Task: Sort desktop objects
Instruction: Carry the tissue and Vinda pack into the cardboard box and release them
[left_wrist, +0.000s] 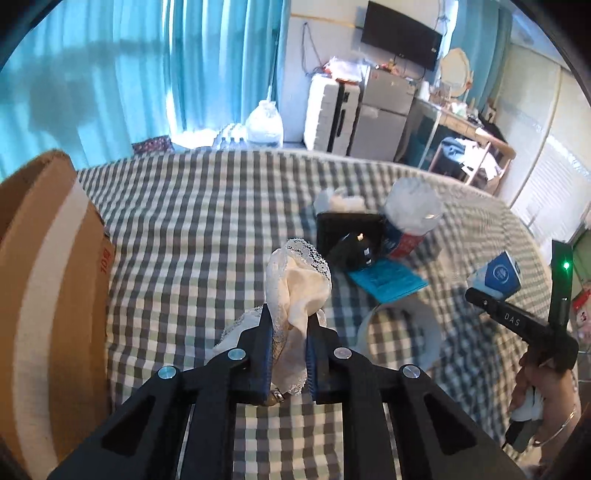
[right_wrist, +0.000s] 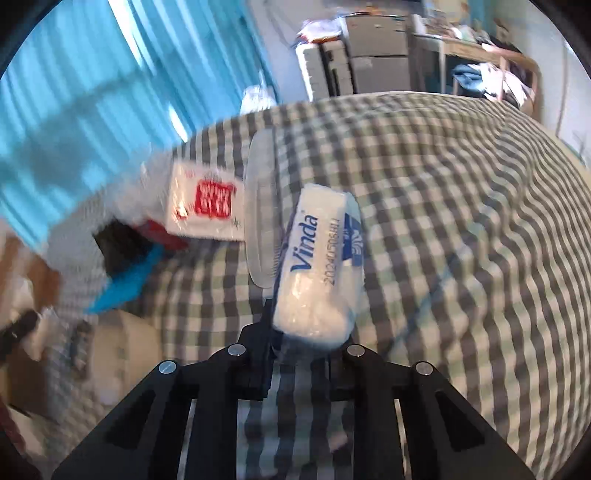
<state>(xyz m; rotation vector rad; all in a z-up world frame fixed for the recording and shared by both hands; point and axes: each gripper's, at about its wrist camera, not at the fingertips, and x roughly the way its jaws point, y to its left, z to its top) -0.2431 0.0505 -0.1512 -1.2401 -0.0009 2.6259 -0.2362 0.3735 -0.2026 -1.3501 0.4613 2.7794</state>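
Gripping a lace cloth (left_wrist: 295, 291) in the left tongs (left_wrist: 290, 325), right tongs (right_wrist: 306, 332) clamped on a tissue pack (right_wrist: 317, 269) reading "Vinda", checked bed (left_wrist: 192, 206) below, "DAS" on right tongs at frame right.

My left gripper (left_wrist: 289, 325) points steeply down, its jaws pinched tight on a lace cloth (left_wrist: 295, 284) that bunches up between the fingers (left_wrist: 258, 350). My right gripper (right_wrist: 299, 332) is tilted down too, jaws clamped on a tissue pack (right_wrist: 321, 266) that sticks out ahead of them. In the left view my right hand (left_wrist: 543, 384) grips that tool's handle at the far right, a bangle on the wrist.
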